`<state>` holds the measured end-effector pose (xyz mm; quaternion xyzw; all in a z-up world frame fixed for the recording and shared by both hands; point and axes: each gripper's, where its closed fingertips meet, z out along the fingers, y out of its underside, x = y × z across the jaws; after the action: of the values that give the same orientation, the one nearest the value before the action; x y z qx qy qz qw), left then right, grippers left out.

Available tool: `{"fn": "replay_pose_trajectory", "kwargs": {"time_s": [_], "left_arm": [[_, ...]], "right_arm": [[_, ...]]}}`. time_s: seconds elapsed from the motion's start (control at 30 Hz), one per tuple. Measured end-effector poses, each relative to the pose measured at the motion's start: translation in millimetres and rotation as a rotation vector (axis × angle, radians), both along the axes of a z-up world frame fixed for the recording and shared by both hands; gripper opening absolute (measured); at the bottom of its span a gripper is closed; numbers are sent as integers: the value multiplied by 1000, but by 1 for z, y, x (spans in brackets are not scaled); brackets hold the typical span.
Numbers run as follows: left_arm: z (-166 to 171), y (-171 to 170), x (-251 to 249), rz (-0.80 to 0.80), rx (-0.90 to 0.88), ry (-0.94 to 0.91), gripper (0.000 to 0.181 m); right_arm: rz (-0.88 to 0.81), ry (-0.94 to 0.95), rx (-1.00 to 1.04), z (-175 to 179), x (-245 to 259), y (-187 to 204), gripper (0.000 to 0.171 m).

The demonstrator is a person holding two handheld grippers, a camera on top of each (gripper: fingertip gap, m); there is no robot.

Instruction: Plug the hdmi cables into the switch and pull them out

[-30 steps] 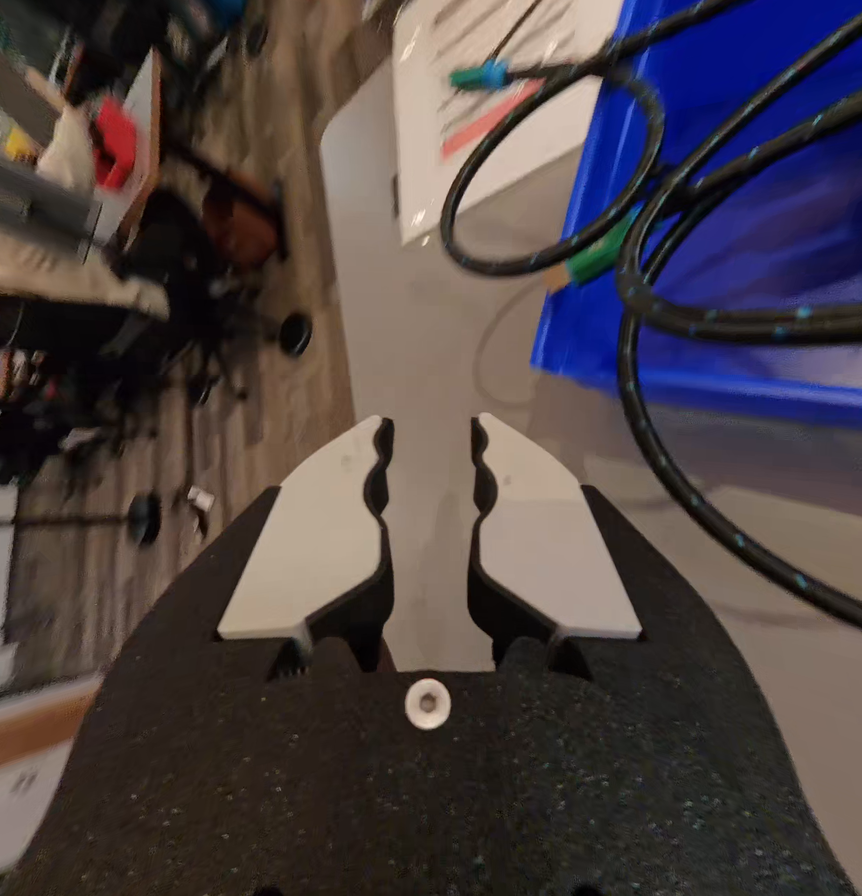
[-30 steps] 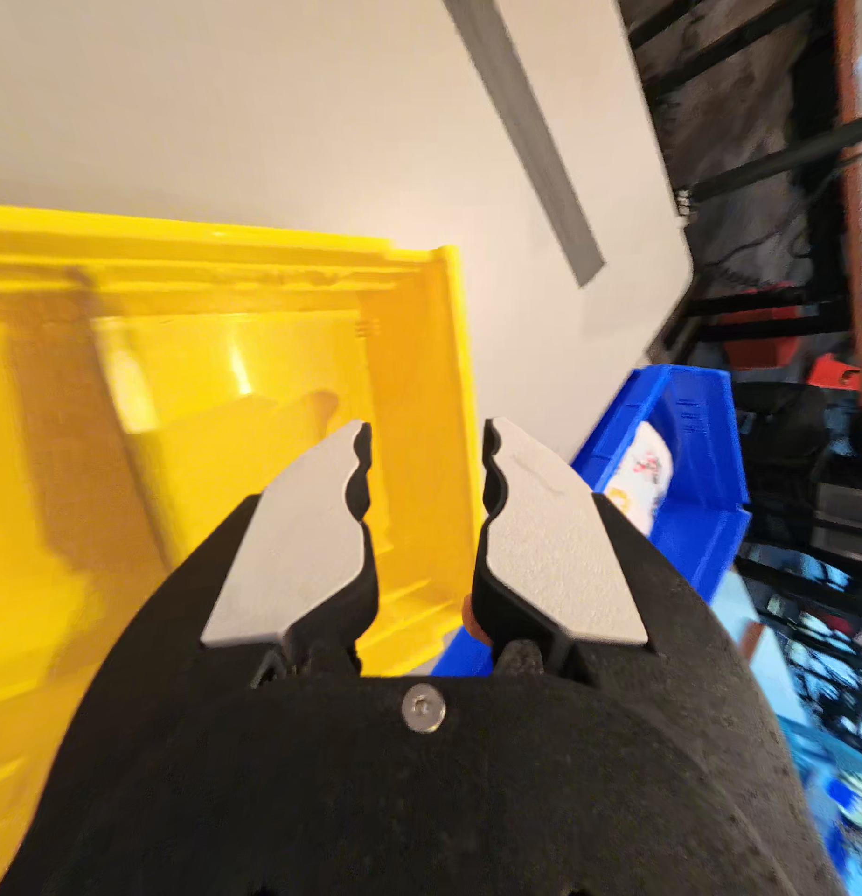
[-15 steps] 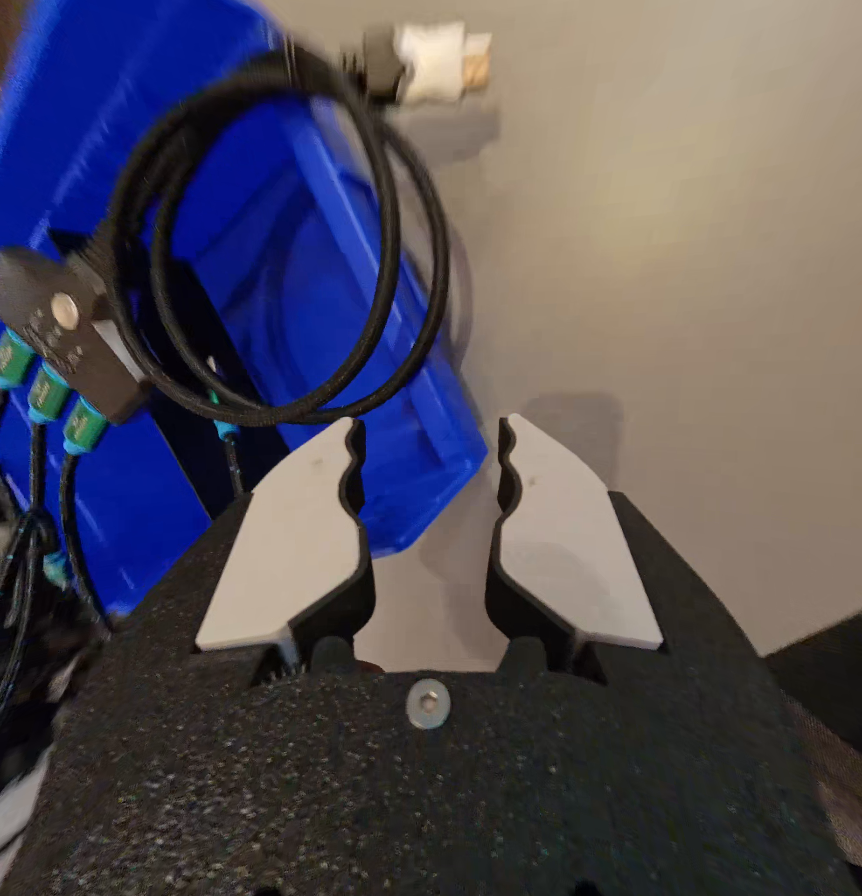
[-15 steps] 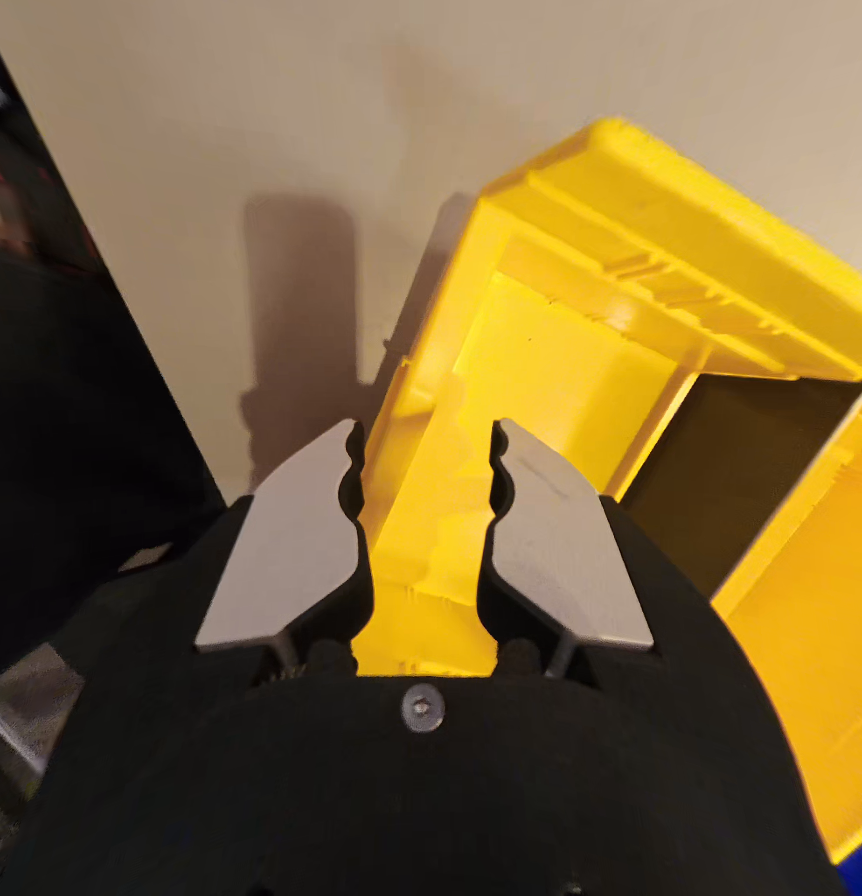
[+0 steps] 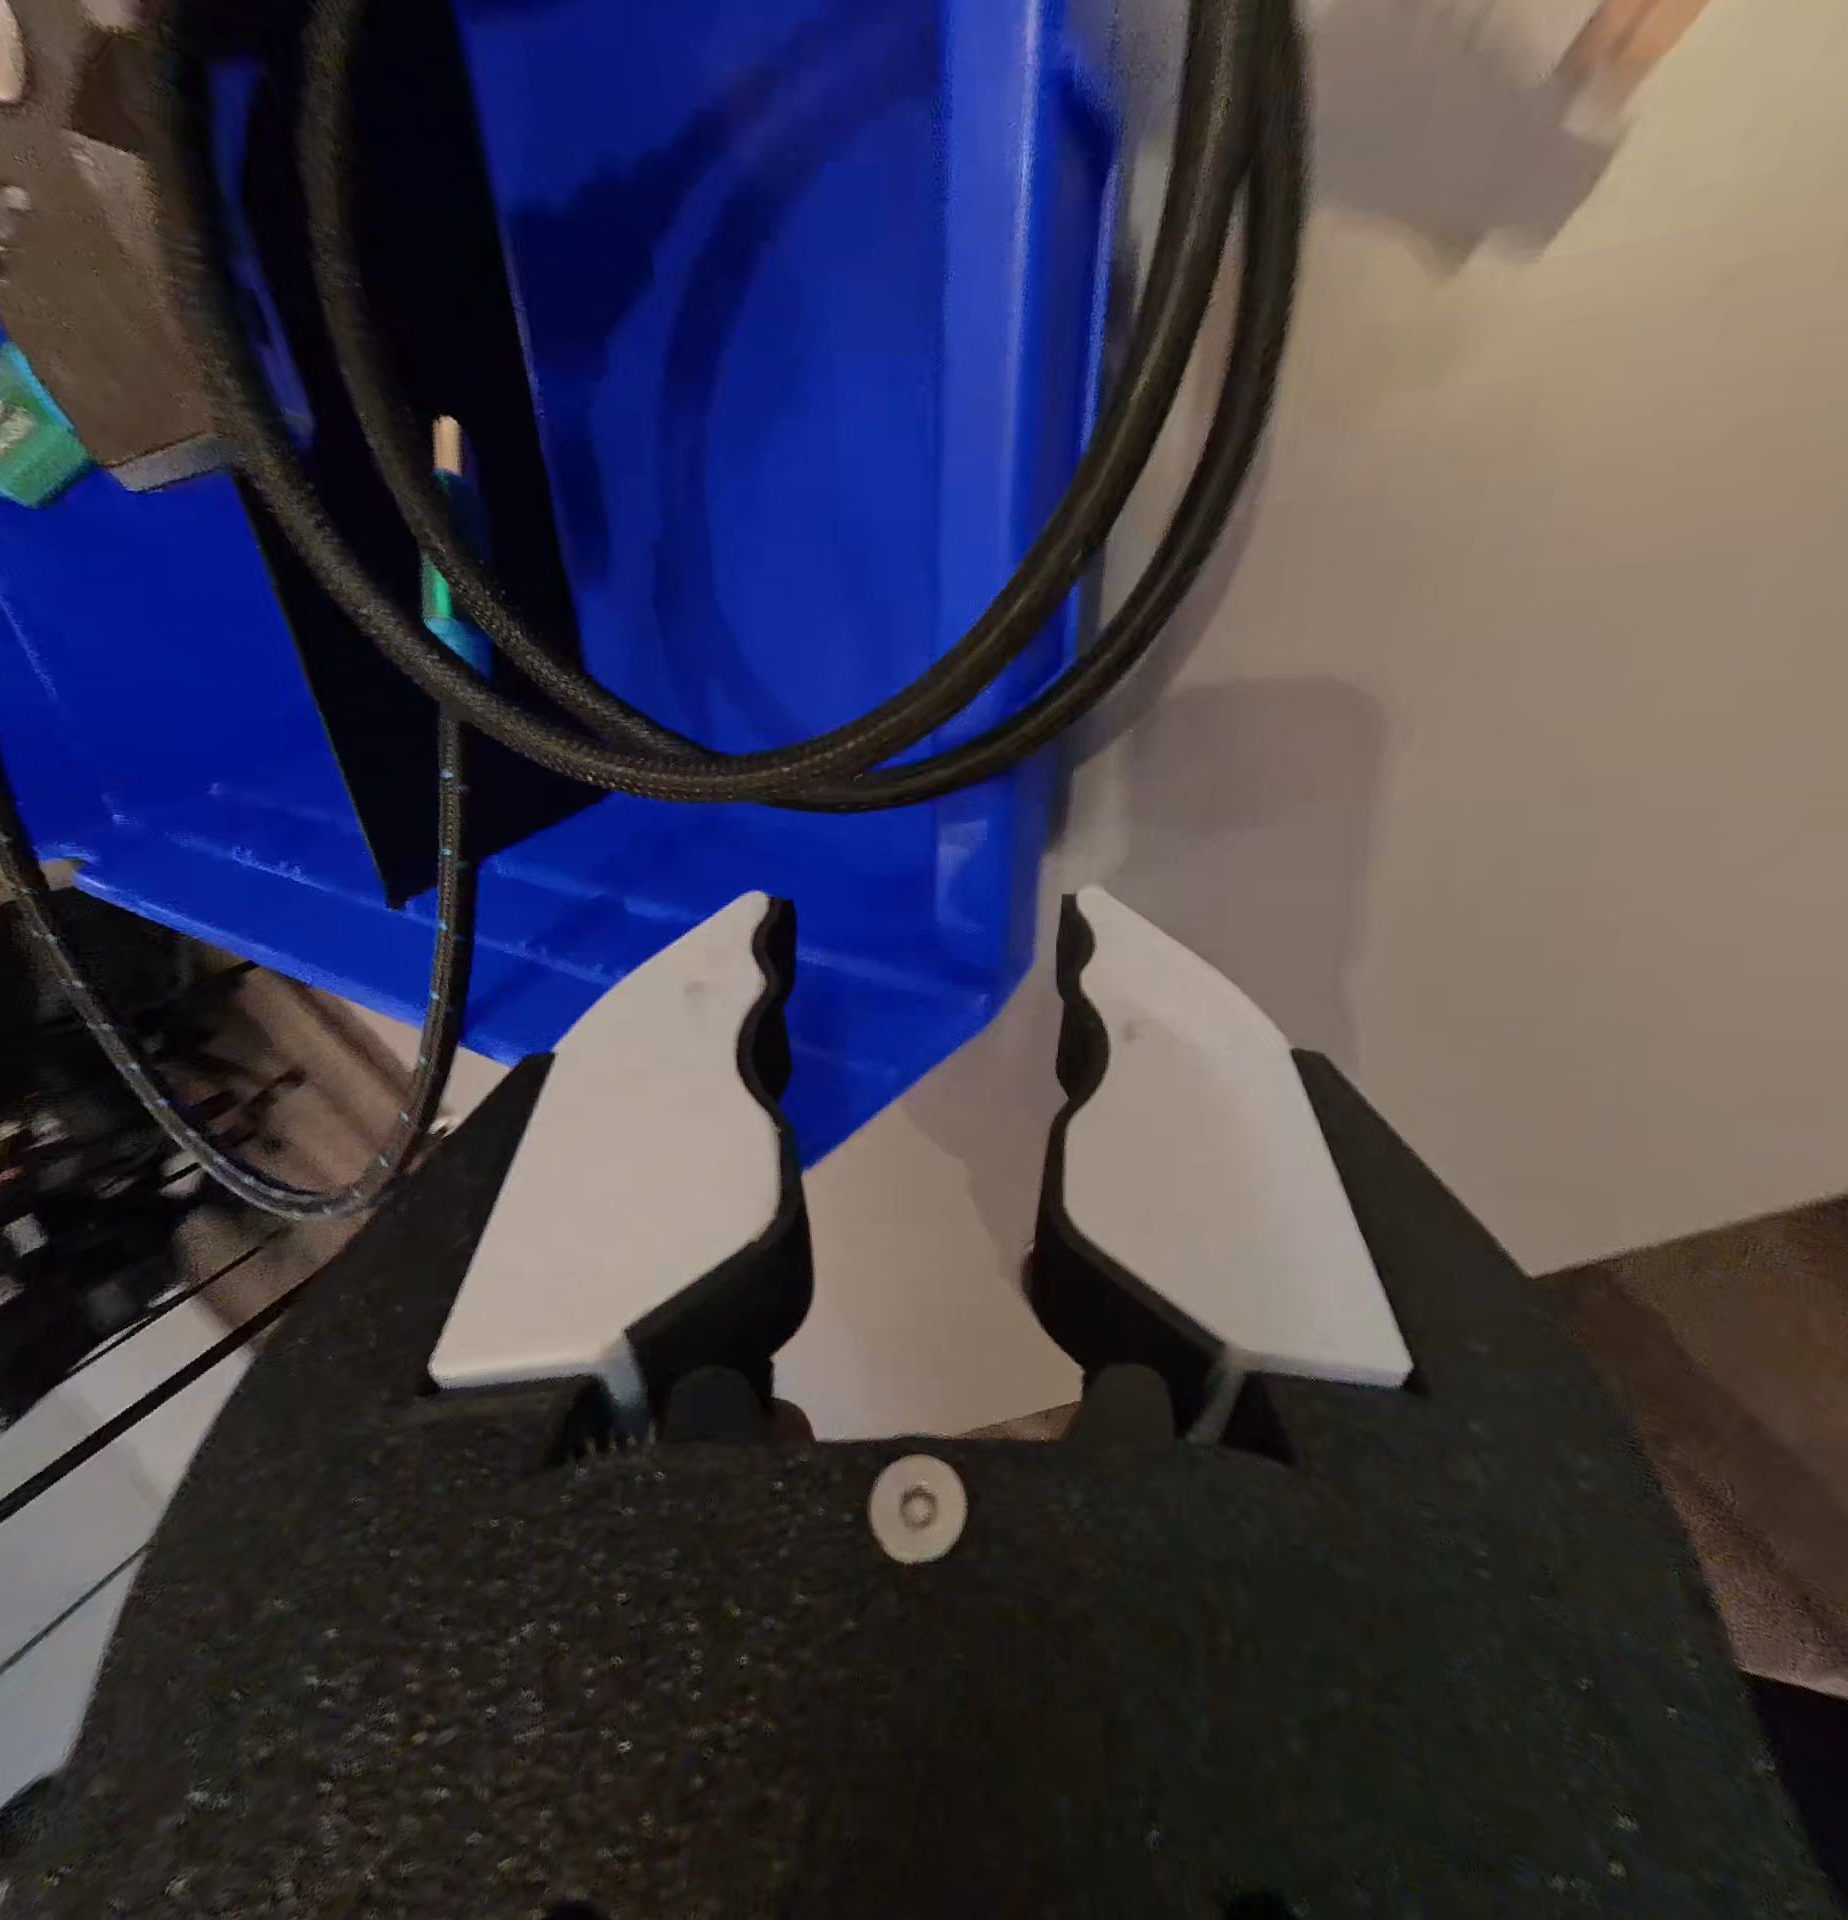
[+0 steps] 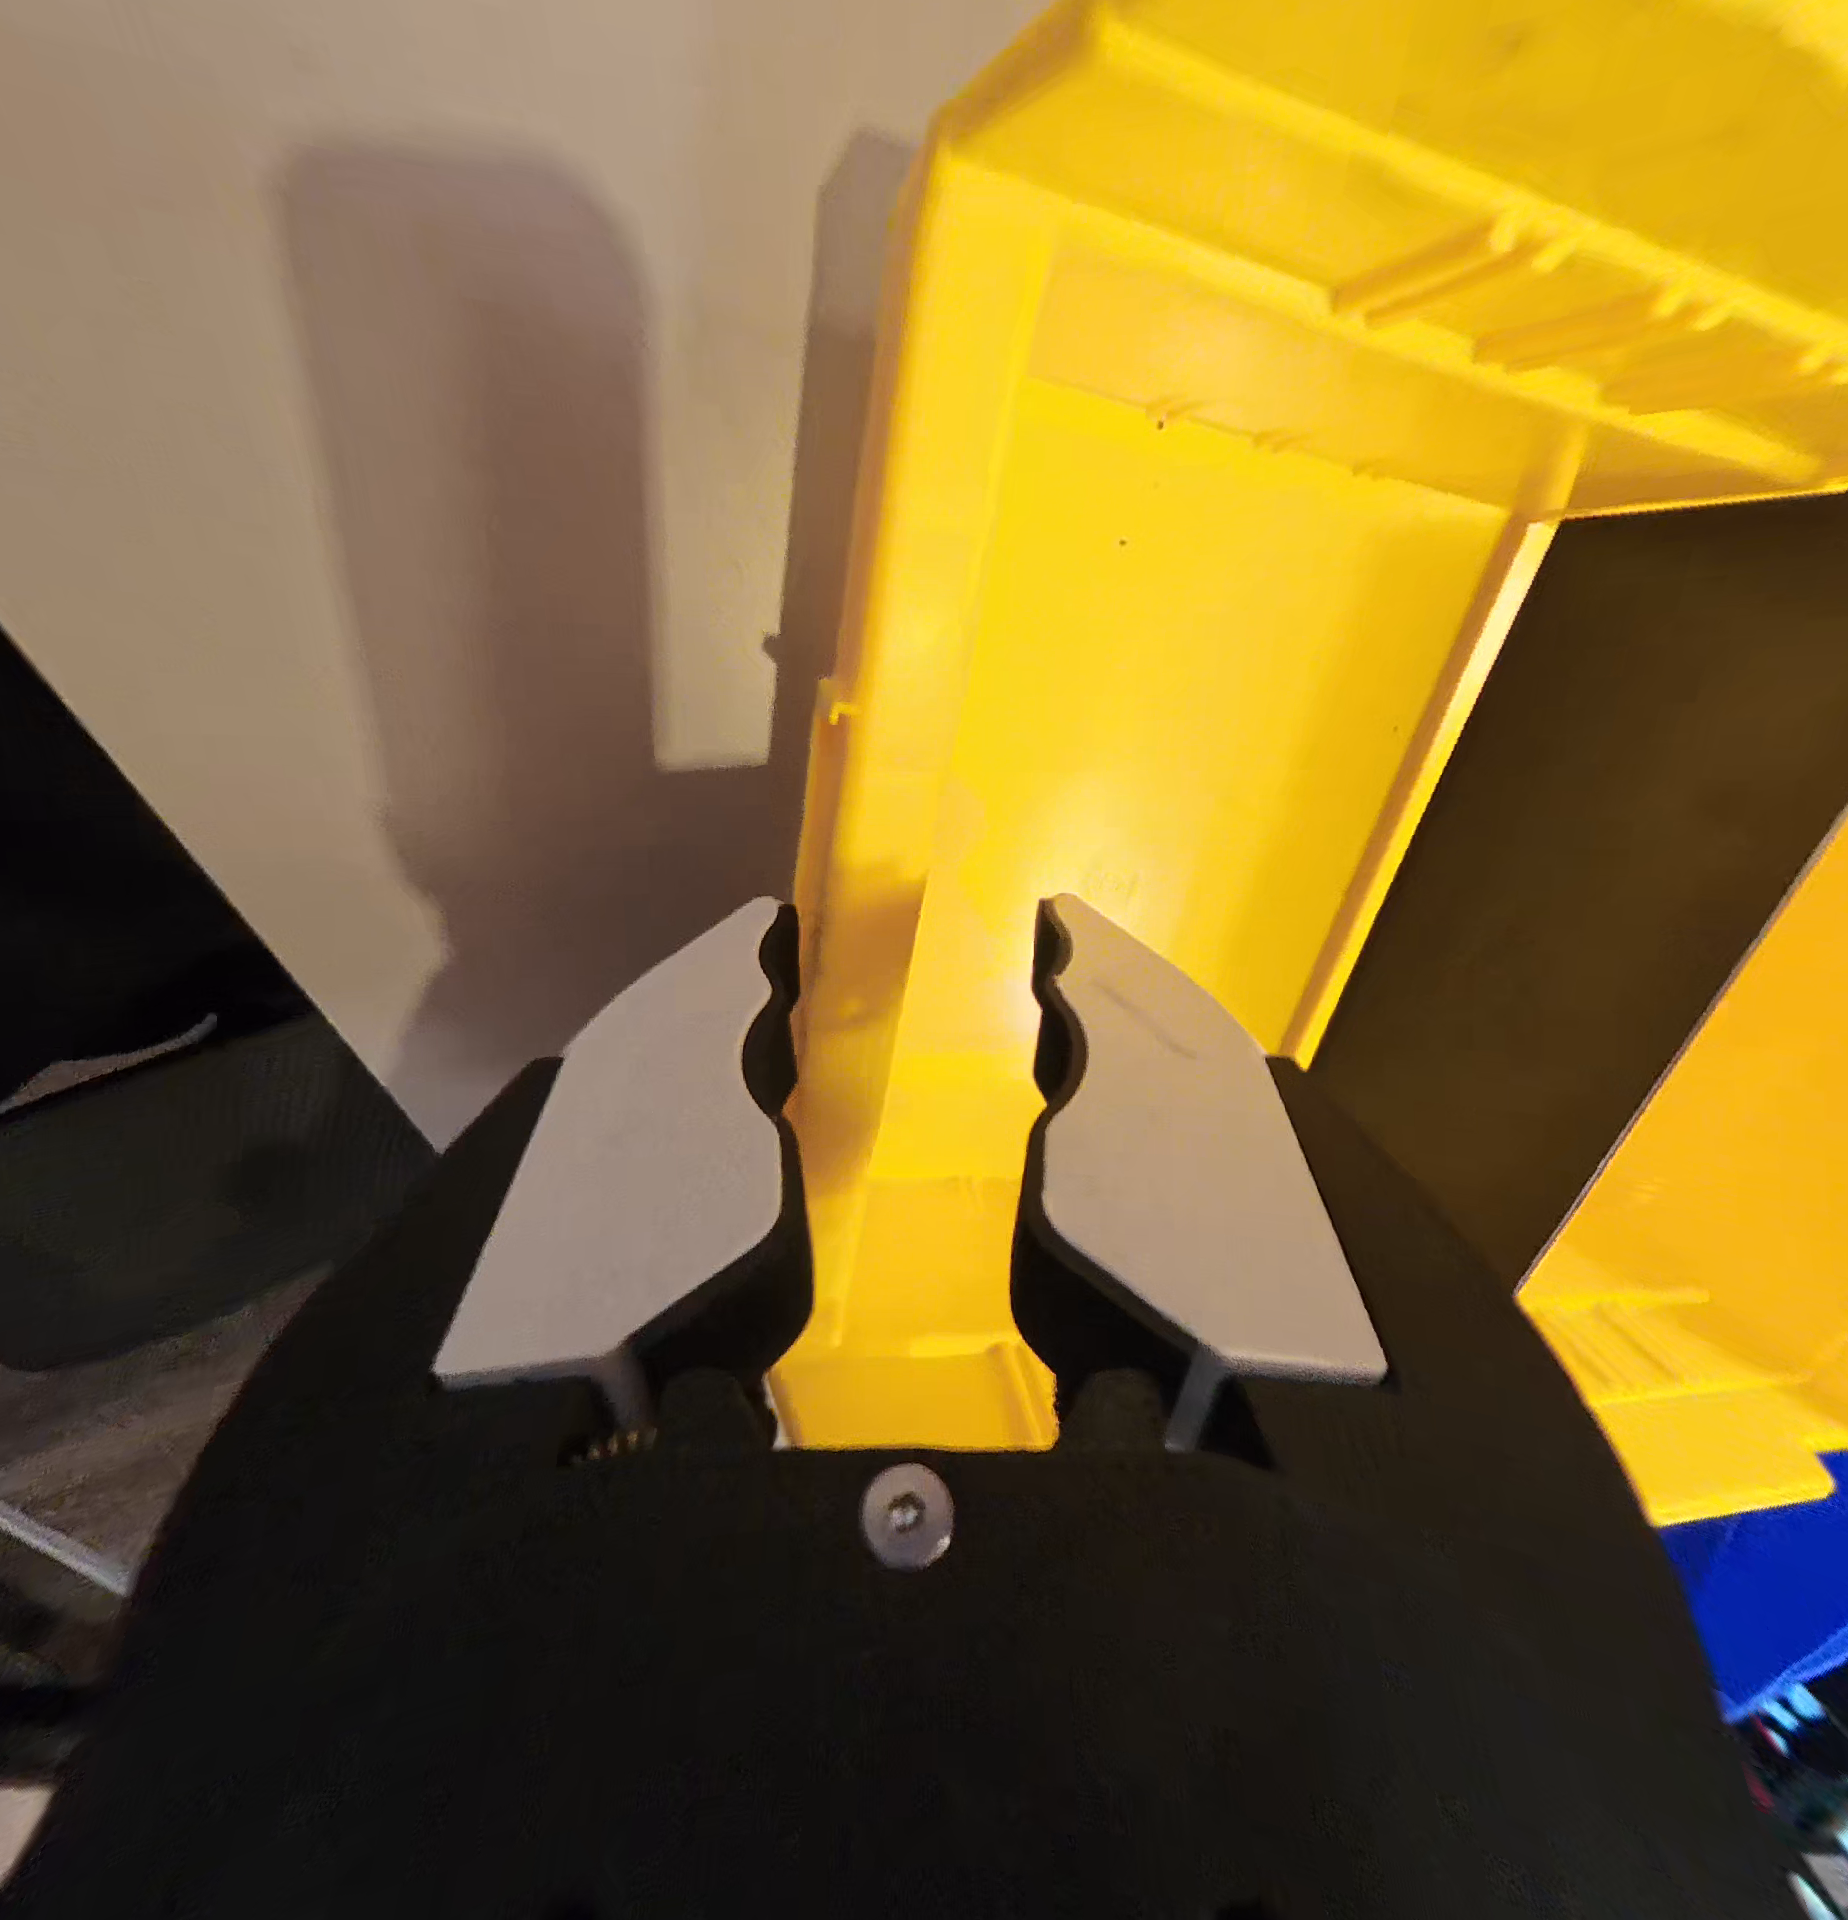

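Over the blue bin, my left tool hangs open and empty; the switch sits at upper left, a green plug apparently seated, cables looping across. My right tool, open too, faces a yellow bin. I judge unplugging hasn't begun.
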<state>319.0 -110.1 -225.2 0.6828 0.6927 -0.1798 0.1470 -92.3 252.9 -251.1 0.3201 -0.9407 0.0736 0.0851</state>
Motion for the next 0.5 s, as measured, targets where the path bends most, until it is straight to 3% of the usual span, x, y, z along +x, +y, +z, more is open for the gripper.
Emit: {"fn": "replay_pose_trajectory", "kwargs": {"time_s": [0.03, 0.1, 0.23, 0.37, 0.5], "left_arm": [[9, 5, -2, -4, 7, 54, 49], [32, 15, -17, -48, -24, 184, 49], [61, 36, -99, -141, 37, 526, 50], [33, 17, -155, -89, 28, 549, 51], [6, -23, -170, 51, -82, 510, 47]], "right_arm": [[-8, -10, -17, 2, 2, -1, 44], [-19, -25, -62, 8, 7, -4, 44], [-26, -40, -121, 11, 16, -14, 44], [-31, -8, -94, -1, 15, -13, 44], [-21, 33, -41, -17, 8, -4, 29]]}}
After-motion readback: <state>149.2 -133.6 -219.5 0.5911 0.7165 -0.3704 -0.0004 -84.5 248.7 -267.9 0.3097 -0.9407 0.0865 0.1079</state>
